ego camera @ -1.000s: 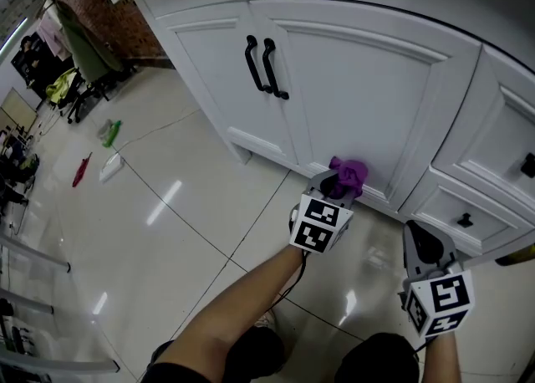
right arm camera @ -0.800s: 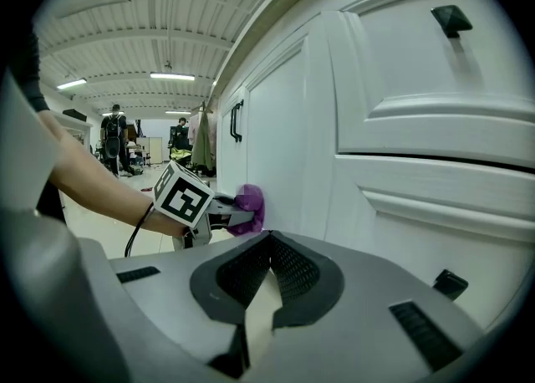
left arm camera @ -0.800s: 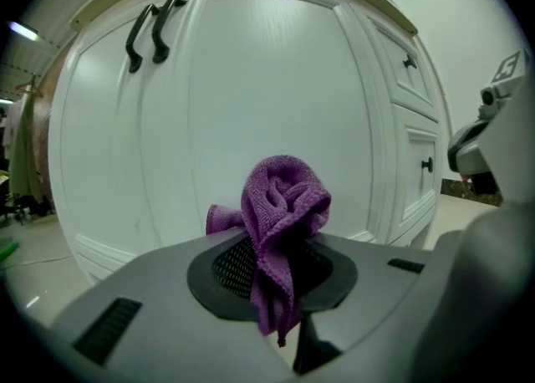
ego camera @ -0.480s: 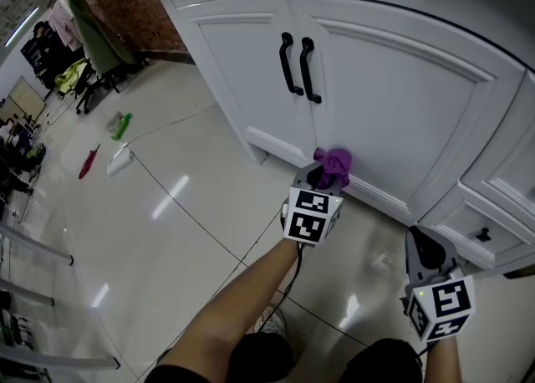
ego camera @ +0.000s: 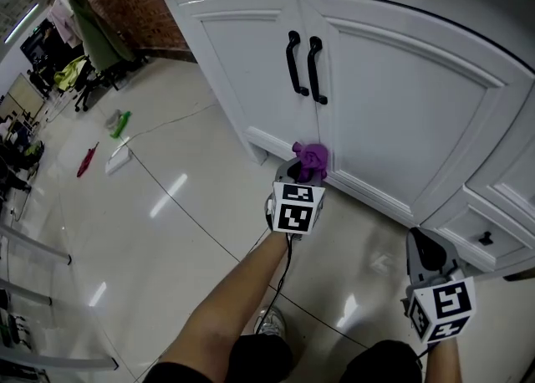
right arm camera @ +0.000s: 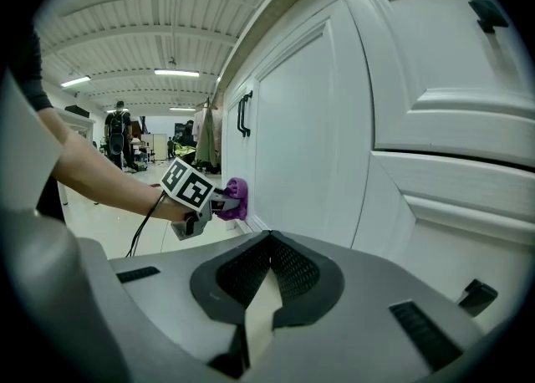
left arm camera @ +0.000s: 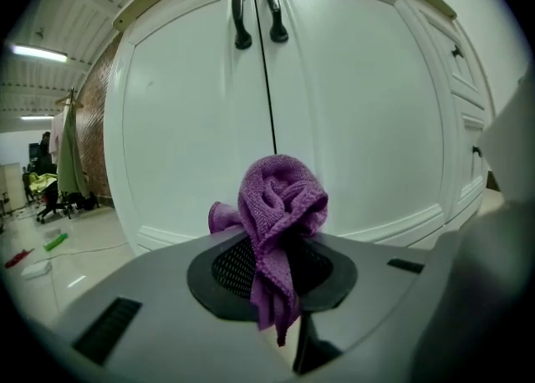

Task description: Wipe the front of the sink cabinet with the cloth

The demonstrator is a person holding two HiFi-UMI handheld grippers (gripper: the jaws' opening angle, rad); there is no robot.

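White sink cabinet dead ahead, and our left hand-held gripper pinches the soft, light cloth by its bunched middle, wad against the door just beyond it, right hand-held gripper closed, empty.

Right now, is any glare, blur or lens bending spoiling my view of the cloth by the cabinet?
Head view: bright glare patches on the floor, none on the cabinet; the cloth is sharp. Left gripper view: fisheye bows the doors, corners go dark, cloth in focus. Right gripper view: same bowing; cloth small but clear.
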